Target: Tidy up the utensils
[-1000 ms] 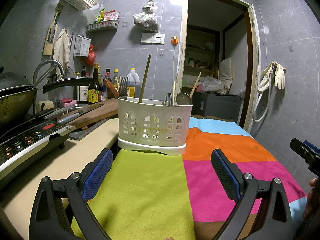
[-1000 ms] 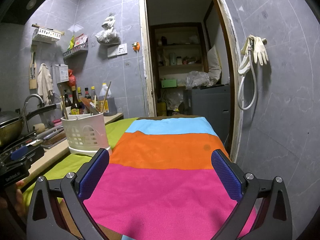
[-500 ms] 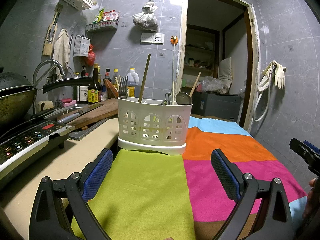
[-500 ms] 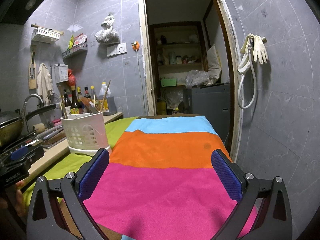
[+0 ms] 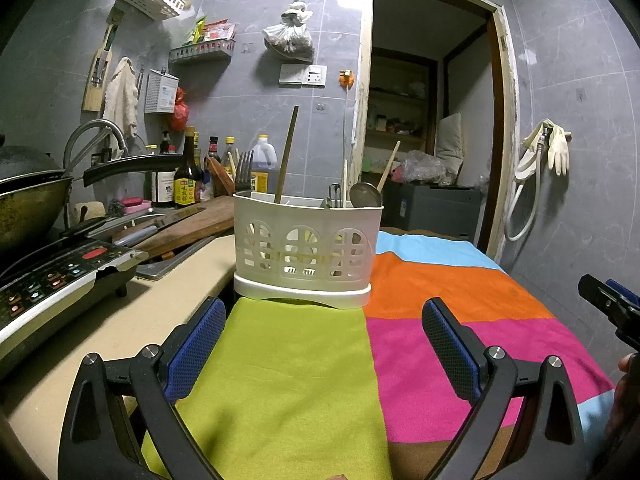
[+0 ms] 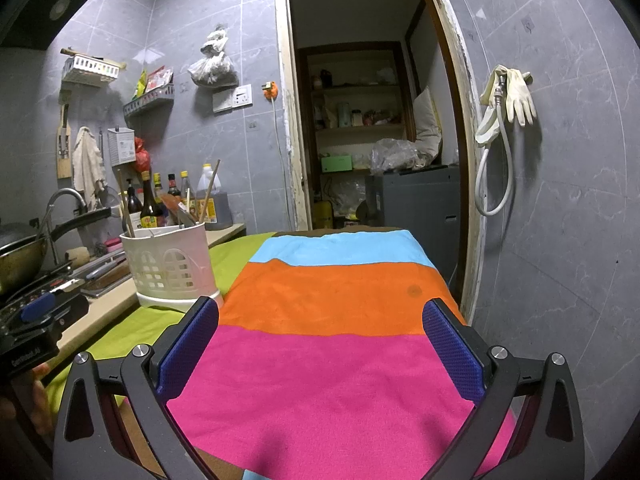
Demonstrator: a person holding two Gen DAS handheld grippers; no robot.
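Observation:
A white plastic utensil caddy stands on the far edge of the green stripe of a striped cloth. It holds a fork, a long wooden stick, chopsticks and a metal spoon. My left gripper is open and empty, a short way in front of the caddy. My right gripper is open and empty over the pink stripe; the caddy is to its left. No loose utensil lies on the cloth.
An induction cooker with a wok sits at the left on the counter. A cutting board with a knife lies over the sink. Bottles line the wall. A doorway opens behind the table.

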